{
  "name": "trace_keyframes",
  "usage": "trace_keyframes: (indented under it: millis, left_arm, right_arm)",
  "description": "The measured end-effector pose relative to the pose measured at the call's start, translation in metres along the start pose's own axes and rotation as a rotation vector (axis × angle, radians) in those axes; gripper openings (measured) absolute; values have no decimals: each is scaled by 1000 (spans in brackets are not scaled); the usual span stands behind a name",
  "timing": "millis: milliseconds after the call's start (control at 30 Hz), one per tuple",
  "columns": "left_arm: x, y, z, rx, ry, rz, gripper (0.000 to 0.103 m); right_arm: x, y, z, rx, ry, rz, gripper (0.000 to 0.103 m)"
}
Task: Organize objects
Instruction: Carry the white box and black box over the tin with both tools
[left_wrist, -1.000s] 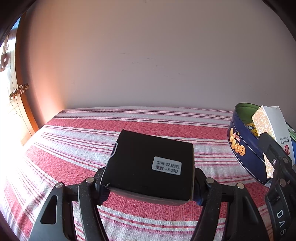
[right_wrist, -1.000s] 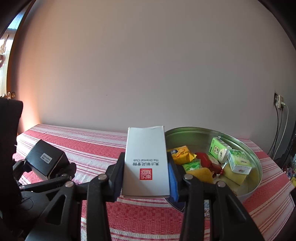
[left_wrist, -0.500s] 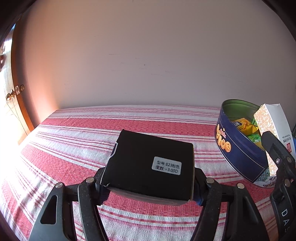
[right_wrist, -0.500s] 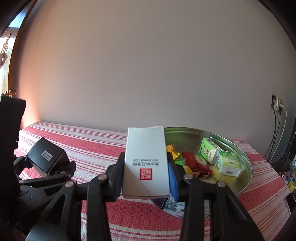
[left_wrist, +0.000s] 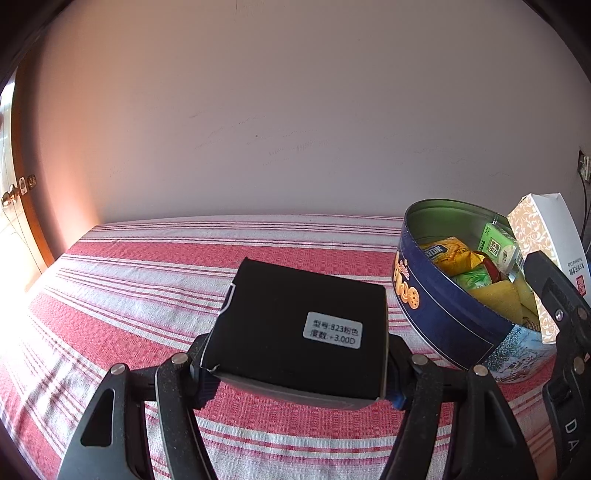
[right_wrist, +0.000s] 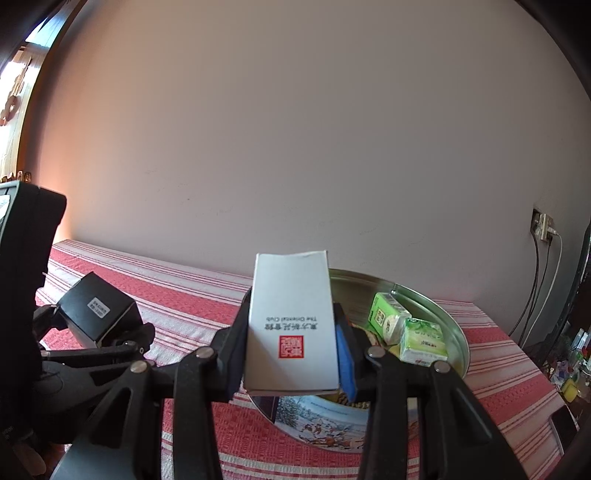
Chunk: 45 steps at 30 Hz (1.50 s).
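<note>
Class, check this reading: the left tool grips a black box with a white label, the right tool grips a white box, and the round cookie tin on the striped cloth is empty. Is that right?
One detail is wrong: the cookie tin is not empty. The left wrist view shows yellow and green packets inside it. The left tool does grip the black box, and the right tool the white box.

You get sharp, evenly lit frames; strong daylight from the left blows out that edge, and fisheye curvature bends the wall (left_wrist: 295, 110) with dark corners
</note>
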<state>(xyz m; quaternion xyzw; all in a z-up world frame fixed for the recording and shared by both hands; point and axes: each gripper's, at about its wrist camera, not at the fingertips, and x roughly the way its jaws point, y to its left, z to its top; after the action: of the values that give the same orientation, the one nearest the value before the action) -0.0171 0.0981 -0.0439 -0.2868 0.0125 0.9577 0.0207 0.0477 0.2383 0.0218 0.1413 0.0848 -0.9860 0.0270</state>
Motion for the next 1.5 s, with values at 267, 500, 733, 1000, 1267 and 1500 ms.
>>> trace_keyframes:
  millis: [267,500,733,1000,1267,1500]
  left_arm:
    - [-15,-15,17,-2,-56,-27,70]
    - [-29,-31,32,19,-105,-60,70]
    - [-27,-49,44,53,-133,-102,70]
    - [-15,-87,51,85,-122,-158,70]
    - [-4,-115,56,87,-125,-207,70]
    - [14,-131,60,47,-79,-256,70]
  right_arm:
    - [-4,-27,3,34,-28,-21,41]
    - [-4,-58,7,89,-47,-63,41]
    - [3,-92,9,141,-50,-126,41]
    - [15,-124,14,191,-38,-197,41]
    - [23,-143,13,216,-27,-265,41]
    - [50,-165,13,204,1,-268,41]
